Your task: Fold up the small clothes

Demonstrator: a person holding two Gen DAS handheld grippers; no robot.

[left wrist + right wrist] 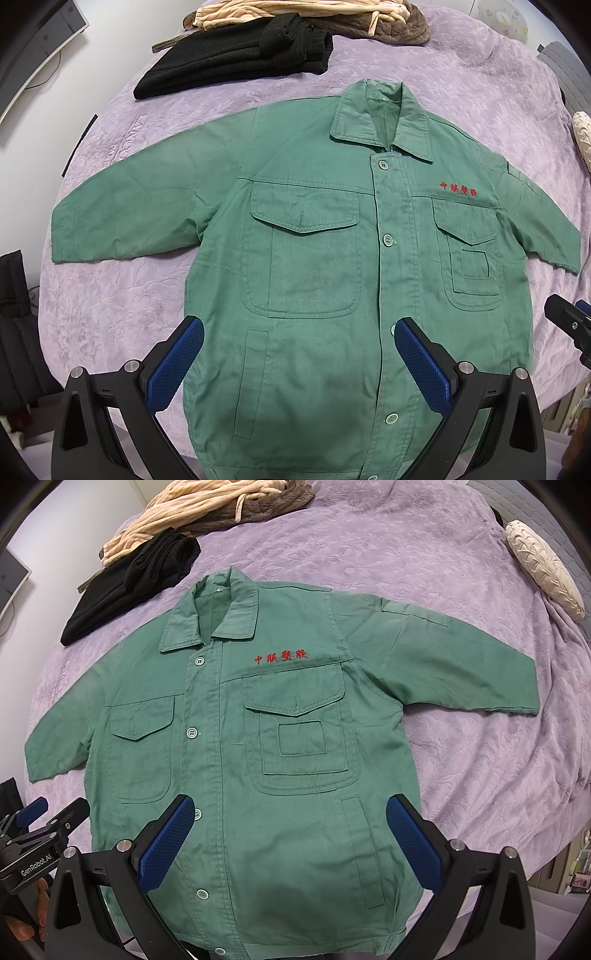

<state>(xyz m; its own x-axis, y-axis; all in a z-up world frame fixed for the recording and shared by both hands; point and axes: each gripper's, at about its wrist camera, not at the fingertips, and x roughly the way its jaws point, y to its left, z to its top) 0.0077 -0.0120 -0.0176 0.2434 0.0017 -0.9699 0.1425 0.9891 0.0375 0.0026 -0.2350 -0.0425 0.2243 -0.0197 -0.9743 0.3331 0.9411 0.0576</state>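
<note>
A small green buttoned jacket lies flat and face up on a purple bedspread, collar away from me and both sleeves spread out sideways. Red embroidered characters sit above one chest pocket. My left gripper hovers open above the jacket's lower hem, blue pads wide apart with nothing between them. My right gripper is likewise open over the lower front. The left gripper also shows at the left edge of the right wrist view, and a part of the right gripper at the right edge of the left one.
A folded black garment and a pile of beige and brown clothes lie beyond the collar. A cream cushion rests at the far right. The bed's near edge runs just below the jacket hem.
</note>
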